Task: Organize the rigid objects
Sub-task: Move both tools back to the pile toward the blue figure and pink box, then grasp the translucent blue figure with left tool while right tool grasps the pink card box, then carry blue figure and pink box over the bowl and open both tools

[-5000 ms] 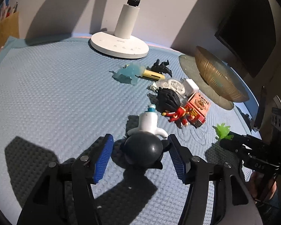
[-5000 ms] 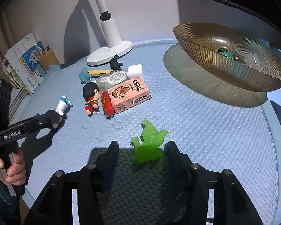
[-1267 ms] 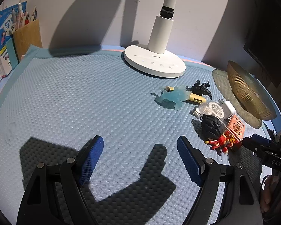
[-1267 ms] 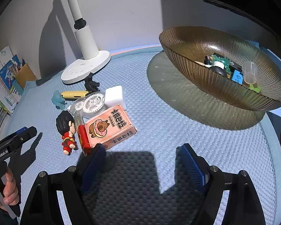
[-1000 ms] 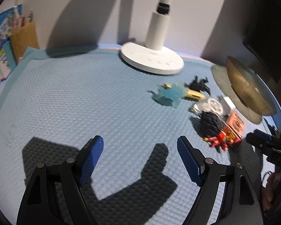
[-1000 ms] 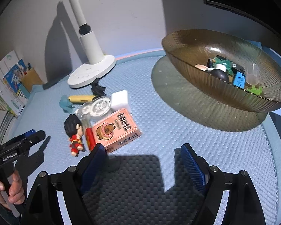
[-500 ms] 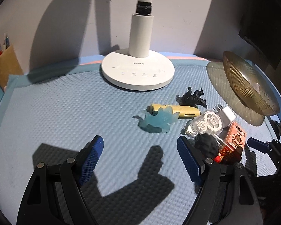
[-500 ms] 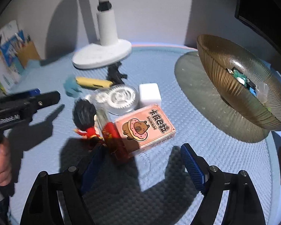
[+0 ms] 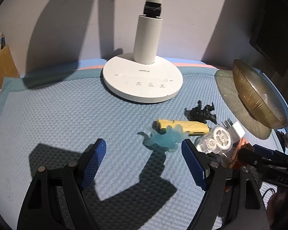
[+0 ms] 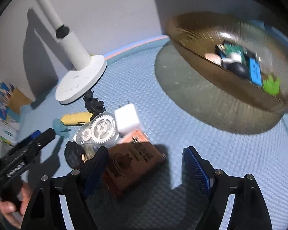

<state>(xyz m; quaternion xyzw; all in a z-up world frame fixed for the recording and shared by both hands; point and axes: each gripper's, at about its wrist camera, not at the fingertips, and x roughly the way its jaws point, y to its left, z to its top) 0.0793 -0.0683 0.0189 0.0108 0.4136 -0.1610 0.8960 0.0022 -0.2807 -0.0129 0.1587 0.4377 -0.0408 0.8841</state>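
Observation:
A pile of small toys lies on the blue mat. My left gripper [image 9: 144,159] is open, with nothing between its jaws. The translucent blue dinosaur [image 9: 163,140] lies just ahead of its right finger, with a yellow stick [image 9: 182,127] behind it. My right gripper [image 10: 146,164] is open around the orange box [image 10: 132,163], which lies in shadow close to the left finger. Next to the box are a clear gear toy [image 10: 99,128], a white charger [image 10: 126,120] and a black-haired figure [image 10: 74,155]. The amber bowl [image 10: 182,36] holds a green dinosaur [image 10: 271,85] and other pieces.
A white lamp base [image 9: 142,80] stands at the back of the mat. A small black figure [image 9: 200,113] lies between the lamp and the pile. The bowl [image 9: 259,103] sits at the right edge. Books and a cardboard holder [image 9: 2,71] stand far left. A hand [image 10: 11,207] holds the left gripper.
Both grippers have closed in on the pile. The blue dinosaur now lies by the left gripper's right finger, and the orange box has come between the right gripper's fingers. Both stay open.

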